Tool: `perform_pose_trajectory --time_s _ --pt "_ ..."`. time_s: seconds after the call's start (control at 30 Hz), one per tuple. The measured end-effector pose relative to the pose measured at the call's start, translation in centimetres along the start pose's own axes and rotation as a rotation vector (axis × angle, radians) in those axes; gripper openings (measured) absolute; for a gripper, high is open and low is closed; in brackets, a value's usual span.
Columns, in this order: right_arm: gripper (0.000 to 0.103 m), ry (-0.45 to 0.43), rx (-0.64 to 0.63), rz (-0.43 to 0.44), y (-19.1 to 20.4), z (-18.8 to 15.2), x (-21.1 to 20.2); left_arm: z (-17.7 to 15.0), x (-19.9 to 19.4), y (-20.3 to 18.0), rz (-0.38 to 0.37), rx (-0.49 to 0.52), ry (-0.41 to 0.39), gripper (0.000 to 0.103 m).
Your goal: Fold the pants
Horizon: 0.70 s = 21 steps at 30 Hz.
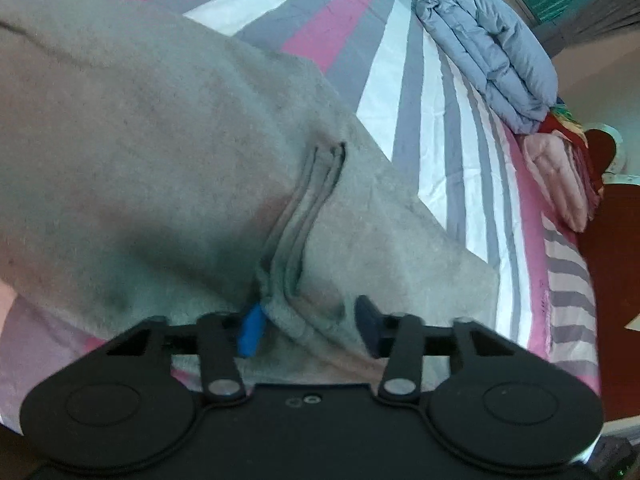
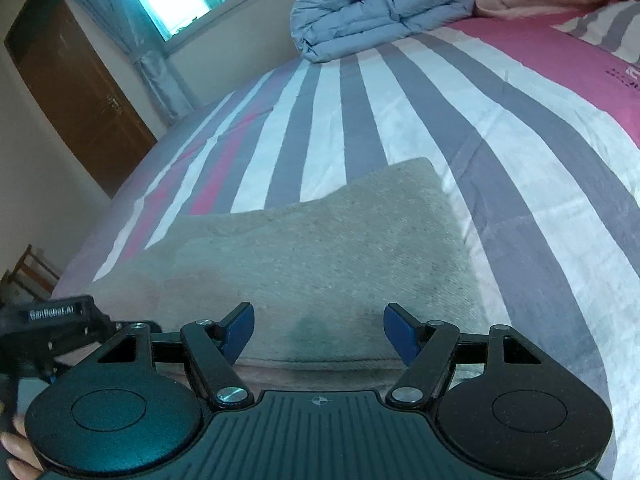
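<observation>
Your pants (image 1: 160,152) lie flat on the striped bed (image 2: 500,140), a grey slab already doubled over, running away from you toward the duvet (image 2: 372,16). Your left gripper (image 1: 308,326) has its jaws apart, straddling a bunched ridge of cloth at the near edge (a seam or pocket fold, hard to say which). Your right gripper (image 2: 318,332) hovers just over the near fold with its jaws wide apart, holding nothing. The long axis points straight ahead from both, so the next fold likely carries the near edge forward; left is nearer a grip.
</observation>
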State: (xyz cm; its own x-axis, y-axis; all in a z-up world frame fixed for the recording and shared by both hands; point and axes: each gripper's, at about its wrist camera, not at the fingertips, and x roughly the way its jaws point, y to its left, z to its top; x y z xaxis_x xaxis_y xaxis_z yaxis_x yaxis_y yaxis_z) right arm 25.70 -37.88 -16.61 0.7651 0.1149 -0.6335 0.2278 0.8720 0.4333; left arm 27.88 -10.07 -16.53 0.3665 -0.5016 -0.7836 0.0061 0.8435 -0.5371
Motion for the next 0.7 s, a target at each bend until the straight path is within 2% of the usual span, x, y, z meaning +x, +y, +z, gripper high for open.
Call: perform_pose_trajectory --time_s 0.07,0.13,0.3,0.37,0.43,0.47,0.53,0.63,0.67,0.7 --pt "0.071 0.0 0.005 -0.001 -0.2 -0.1 -0.1 0.0 0.2 0.2 -0.004 -0.022 -0.017 0.011" --pt "0.071 -0.004 0.004 -0.005 -0.1 0.1 0.2 -0.3 -0.3 0.4 -0.027 -0.04 -0.046 0.009" --pt "0.071 -0.013 -0.002 -0.025 0.1 0.0 0.1 -2.0 -4.2 -0.6 -0.095 0.059 -0.174 0.008" --pt "0.071 -0.008 -0.015 -0.03 0.2 0.0 0.1 -2.6 -4.3 0.2 -0.078 0.073 -0.173 0.008" --pt "0.071 0.011 -0.052 -0.043 0.5 -0.2 0.6 -3.0 -2.6 1.7 -0.017 0.068 -0.125 0.01" --pt "0.071 0.027 -0.073 -0.049 0.7 -0.5 0.9 -2.9 -1.3 2.1 0.013 0.081 -0.08 0.015" --pt "0.071 0.059 -0.127 -0.084 1.2 -0.9 1.9 -2.4 -1.0 2.6 0.001 0.052 -0.067 0.019" --pt "0.071 0.078 -0.171 -0.104 1.8 -1.0 2.2 -1.4 -3.4 2.0 -0.008 0.049 -0.121 0.033" --pt "0.071 0.073 -0.157 -0.096 1.8 -0.8 2.0 -1.1 -4.4 2.1 -0.01 0.053 -0.146 0.039" --pt "0.071 0.054 -0.133 -0.08 1.8 -0.5 1.6 -0.8 -5.5 2.5 -0.003 0.04 -0.169 0.056"
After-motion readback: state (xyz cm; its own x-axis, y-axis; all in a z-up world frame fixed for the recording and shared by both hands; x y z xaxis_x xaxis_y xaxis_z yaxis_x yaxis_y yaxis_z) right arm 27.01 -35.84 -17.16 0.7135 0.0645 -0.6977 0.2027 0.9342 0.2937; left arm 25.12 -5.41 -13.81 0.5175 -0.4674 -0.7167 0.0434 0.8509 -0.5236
